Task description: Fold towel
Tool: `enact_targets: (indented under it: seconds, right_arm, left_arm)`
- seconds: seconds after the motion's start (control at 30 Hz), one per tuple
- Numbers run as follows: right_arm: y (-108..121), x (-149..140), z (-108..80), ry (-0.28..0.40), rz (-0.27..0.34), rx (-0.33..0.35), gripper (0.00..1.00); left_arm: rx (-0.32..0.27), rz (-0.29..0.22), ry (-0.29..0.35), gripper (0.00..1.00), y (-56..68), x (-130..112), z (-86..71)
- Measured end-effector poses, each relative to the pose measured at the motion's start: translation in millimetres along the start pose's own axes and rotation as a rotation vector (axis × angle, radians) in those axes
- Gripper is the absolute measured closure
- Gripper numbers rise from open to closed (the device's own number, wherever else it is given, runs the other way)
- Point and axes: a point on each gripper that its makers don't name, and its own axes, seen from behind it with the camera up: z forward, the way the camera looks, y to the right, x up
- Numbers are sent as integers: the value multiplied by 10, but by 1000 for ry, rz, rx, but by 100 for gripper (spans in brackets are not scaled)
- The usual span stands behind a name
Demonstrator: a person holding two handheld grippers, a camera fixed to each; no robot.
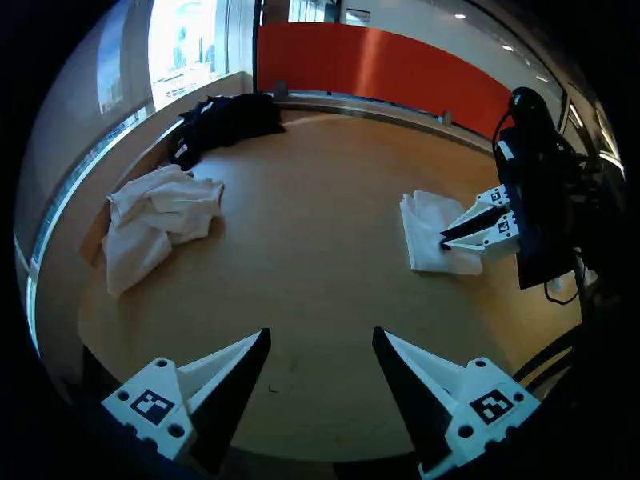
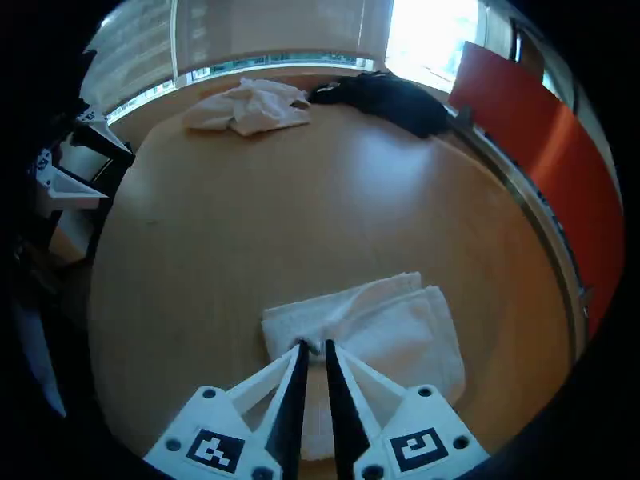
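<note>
Slippage looks likeliest: the right gripper (image 2: 314,350), fingers nearly together on a thin pinch of the folded towel (image 2: 384,320) at lower centre of its view, could drag layers apart, while the left gripper (image 1: 320,340) gapes wide, empty.

Fluffy cloth towel (image 2: 384,320), smooth glossy wooden table (image 2: 280,208)

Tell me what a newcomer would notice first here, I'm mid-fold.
The folded white towel on the wooden table, its near edge pinched in the right claw. Next, the bright orange wall panel beyond the table, and the crumpled white towel heap beside a black garment at the far edge. The left claw hangs open, empty.
</note>
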Motion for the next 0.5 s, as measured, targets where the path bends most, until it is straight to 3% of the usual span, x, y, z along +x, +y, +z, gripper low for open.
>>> enact_targets:
  seconds: [0.3,0.5]
  right_arm:
    - [20,39,-106,18,-3,-10,39]
    - [24,-8,-171,23,13,-17,38]
  left_arm:
    - [-5,7,1,6,32,22,9]
    - [-6,6,1,6,55,24,10]
